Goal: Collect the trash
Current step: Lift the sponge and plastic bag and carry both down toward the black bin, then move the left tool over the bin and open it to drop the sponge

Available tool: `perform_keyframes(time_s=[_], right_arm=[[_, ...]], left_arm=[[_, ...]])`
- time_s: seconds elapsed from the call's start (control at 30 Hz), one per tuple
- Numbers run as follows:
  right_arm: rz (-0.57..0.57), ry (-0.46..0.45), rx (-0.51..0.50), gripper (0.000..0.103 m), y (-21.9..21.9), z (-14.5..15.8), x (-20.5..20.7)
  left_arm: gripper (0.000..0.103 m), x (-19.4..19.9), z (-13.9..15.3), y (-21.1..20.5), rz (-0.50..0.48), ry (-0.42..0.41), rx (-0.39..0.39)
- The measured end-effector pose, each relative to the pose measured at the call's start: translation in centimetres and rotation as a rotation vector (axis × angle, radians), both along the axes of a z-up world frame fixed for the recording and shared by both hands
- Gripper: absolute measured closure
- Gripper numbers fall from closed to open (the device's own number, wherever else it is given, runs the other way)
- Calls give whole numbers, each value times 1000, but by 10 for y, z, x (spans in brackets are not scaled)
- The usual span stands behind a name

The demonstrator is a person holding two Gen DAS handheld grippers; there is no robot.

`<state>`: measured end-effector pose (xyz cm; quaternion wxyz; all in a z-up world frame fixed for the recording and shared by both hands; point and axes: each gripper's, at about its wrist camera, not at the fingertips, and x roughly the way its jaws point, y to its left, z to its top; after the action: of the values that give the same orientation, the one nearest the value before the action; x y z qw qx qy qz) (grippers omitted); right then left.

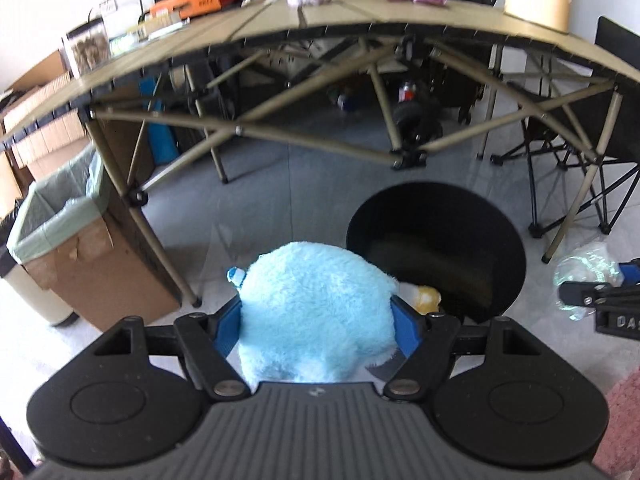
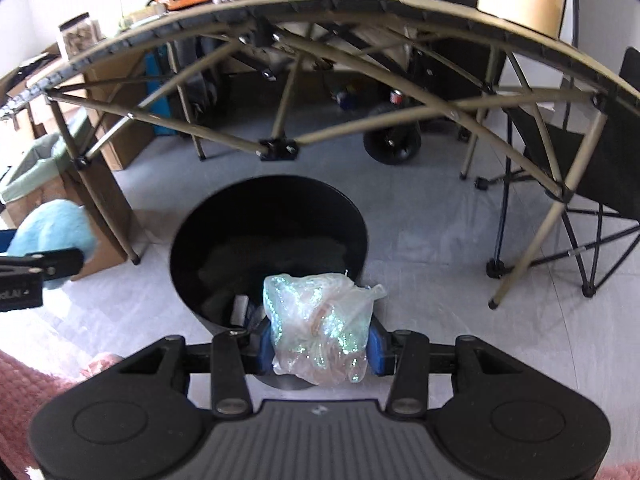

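My left gripper (image 1: 318, 322) is shut on a fluffy light-blue plush (image 1: 316, 312), which bulges between its blue pads just left of the black round bin (image 1: 436, 220). In the right wrist view my right gripper (image 2: 320, 346) is shut on a crumpled, shiny clear plastic bag (image 2: 320, 328) and hangs over the near rim of the black bin (image 2: 268, 216). Some items lie inside the bin, among them a yellow-white one (image 1: 426, 296). The plush (image 2: 52, 236) and left gripper show at that view's left edge; the bag (image 1: 588, 276) and right gripper show at the left view's right edge.
A folding camp table (image 1: 320, 28) with tan legs stands just behind the bin. Beside its left leg is a cardboard box lined with a green bag (image 1: 60, 224). A black folding chair (image 2: 592, 200) stands at the right. A pink rug (image 2: 24, 384) lies close by.
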<state>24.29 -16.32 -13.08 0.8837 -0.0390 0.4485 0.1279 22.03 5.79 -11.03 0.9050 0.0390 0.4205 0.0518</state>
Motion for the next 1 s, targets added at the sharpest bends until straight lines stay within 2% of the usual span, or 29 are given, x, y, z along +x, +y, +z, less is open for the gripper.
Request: perform_keyframes(time_s=[0.37,0.57,1.0], right_arm=[[-52,39,-2,60,-17,-13,12],[-91,57,7,60,-25,-17,19],[-178,64,41,60,-52,-20,28]], left_arm=[[28,17,-12,-2,5,83,-12],[28,28,-11,-7,12,110,-54],[28,61,-13,-49,-32,158,-70]])
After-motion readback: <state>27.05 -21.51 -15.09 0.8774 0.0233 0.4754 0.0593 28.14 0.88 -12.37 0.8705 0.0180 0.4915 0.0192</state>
